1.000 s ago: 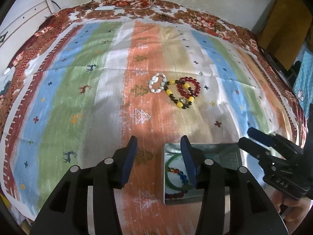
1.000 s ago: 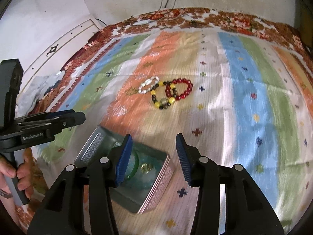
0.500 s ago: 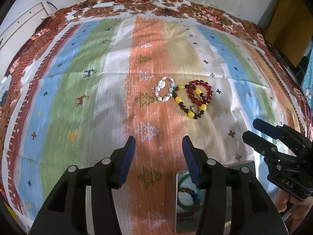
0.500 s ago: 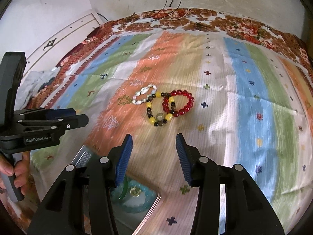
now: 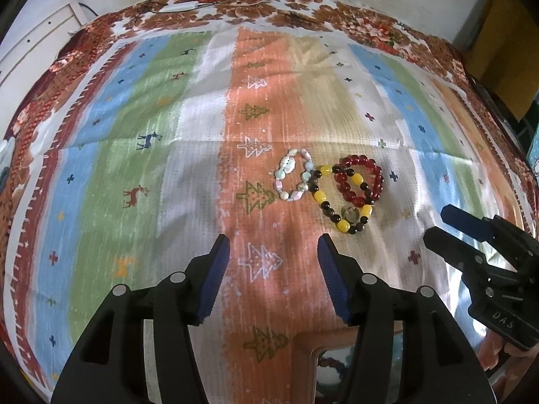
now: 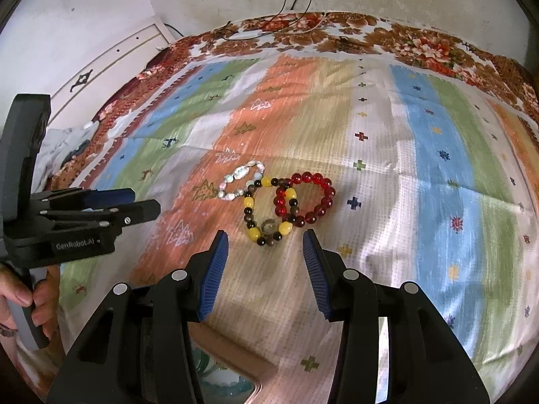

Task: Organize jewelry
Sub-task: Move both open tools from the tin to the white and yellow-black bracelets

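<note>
Three bead bracelets lie touching on the striped cloth: a pale stone one [image 5: 292, 175] [image 6: 240, 180], a yellow-and-black one [image 5: 340, 207] [image 6: 267, 213] and a red one [image 5: 362, 180] [image 6: 308, 198]. My left gripper [image 5: 273, 245] hovers just short of them, empty, its jaws opening. My right gripper [image 6: 265, 240] stands open and empty right before the yellow-and-black bracelet; in the left wrist view it shows at the right [image 5: 444, 225]. A metal tin [image 5: 337, 367] [image 6: 232, 367] with bracelets inside lies under both grippers, mostly hidden.
The striped cloth [image 5: 188, 168] covers a bed with a floral border [image 5: 235, 0]. A white wall and cables run behind it. A hand [image 6: 20, 303] holds the left gripper's handle. A yellow-brown object [image 5: 502, 33] stands off the bed's right side.
Both grippers have moved forward over the cloth from the tin toward the bracelets. The tin has slid to the bottom edge of both views. The left jaws stand a little wider.
</note>
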`<state>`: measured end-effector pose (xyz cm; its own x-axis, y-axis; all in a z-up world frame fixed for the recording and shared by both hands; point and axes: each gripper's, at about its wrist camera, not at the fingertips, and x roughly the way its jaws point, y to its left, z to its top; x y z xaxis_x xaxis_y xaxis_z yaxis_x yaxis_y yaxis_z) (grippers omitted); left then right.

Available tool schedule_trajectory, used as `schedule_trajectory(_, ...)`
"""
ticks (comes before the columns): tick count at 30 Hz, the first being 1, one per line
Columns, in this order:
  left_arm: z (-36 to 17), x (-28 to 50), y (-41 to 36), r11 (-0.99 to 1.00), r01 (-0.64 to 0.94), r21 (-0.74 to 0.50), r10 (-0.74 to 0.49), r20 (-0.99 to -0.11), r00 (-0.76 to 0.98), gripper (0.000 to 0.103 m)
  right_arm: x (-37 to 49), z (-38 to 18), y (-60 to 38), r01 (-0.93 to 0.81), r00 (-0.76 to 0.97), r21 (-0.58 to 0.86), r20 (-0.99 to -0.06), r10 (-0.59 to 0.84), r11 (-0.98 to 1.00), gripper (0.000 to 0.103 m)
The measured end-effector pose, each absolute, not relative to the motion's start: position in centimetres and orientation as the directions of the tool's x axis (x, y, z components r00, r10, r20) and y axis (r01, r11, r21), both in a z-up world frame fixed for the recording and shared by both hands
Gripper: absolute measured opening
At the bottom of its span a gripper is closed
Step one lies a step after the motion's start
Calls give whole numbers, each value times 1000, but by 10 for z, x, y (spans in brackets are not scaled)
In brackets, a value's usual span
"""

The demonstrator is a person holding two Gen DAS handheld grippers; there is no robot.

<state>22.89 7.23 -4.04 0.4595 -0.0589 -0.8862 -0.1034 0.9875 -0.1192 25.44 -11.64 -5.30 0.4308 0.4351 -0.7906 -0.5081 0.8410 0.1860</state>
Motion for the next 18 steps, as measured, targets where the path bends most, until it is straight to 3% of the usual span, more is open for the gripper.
schedule_trajectory(18, -67, 268, 87, 985, -134, -105, -41, -909, 414, 57, 286, -70, -98, -522, 406, 172, -811, 421, 835, 46)
